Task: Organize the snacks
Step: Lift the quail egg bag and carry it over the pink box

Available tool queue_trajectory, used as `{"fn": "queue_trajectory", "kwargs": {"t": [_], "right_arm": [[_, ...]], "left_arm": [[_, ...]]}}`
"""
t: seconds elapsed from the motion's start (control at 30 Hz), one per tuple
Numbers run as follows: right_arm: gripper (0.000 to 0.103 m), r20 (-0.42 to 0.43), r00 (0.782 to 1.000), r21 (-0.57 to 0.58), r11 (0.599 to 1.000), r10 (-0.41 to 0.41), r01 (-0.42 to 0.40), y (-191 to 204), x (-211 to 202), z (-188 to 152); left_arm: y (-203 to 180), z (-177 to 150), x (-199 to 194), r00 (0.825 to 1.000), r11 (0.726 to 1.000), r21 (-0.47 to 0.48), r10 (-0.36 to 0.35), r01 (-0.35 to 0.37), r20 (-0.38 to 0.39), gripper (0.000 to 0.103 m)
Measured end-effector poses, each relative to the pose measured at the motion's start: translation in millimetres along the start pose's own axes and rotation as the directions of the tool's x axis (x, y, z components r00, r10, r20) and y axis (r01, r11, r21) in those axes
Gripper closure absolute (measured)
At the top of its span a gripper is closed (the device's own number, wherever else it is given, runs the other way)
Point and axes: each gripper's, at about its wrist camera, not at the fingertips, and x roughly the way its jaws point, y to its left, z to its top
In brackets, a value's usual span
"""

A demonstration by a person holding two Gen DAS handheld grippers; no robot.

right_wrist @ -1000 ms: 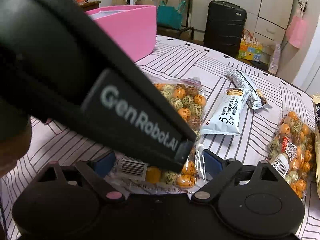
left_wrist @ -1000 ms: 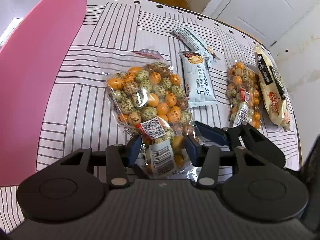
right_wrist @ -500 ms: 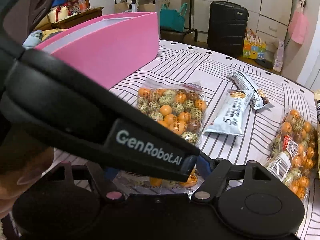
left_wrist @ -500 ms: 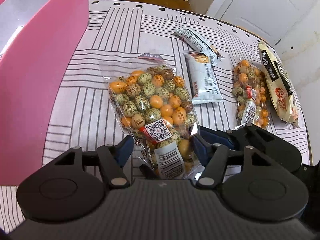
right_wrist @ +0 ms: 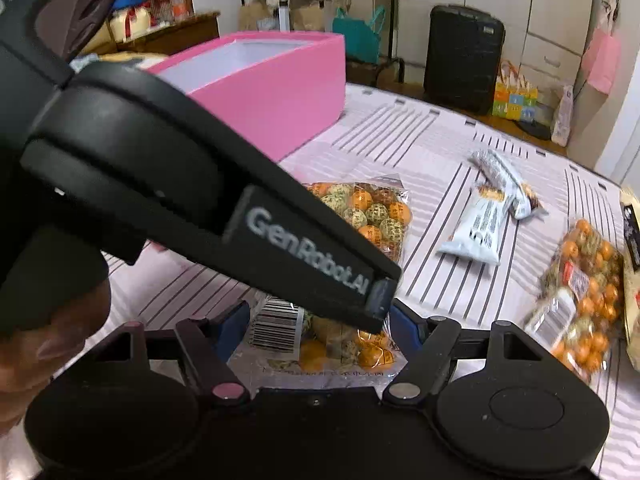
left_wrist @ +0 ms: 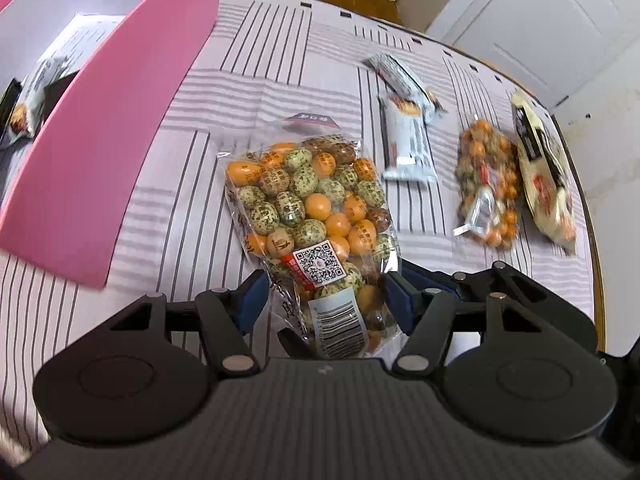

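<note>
- The bag of round sweets is lying on the striped cloth beside the pink box.
- The left gripper is straddling its near end, half open, jaws having just widened, pads seemingly clear of it.
- The right gripper is flanking the same end, jaws having narrowed; contact unclear.
- The film looks slippery and the contents lumpy and shifting; gripping the bunched near end seems safest.

The box at nine o'clock is pink outside and white inside, the cloth is pale with dark stripes, and the clear bag in the middle holds orange and speckled green balls.
</note>
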Motion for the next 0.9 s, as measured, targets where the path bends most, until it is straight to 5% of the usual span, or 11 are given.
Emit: {"fn": "queue_trajectory", "kwargs": {"t": [0.2,0.9], "right_arm": [[0.025,-0.037,0.999,0.027,0.999,0.025,-0.024,17,-20,-10],[0.024,0.041,0.999,-0.103,0.994,-0.021,0.025,92,-115,16]], "left_arm": [[-1,-22,-22,0.999,1.000,0.022,0.004,-0.003,-0.042,0.041],[25,-61,-156,0.992,0.997,0.040,-0.073,0.069,0.106,0.041]]}}
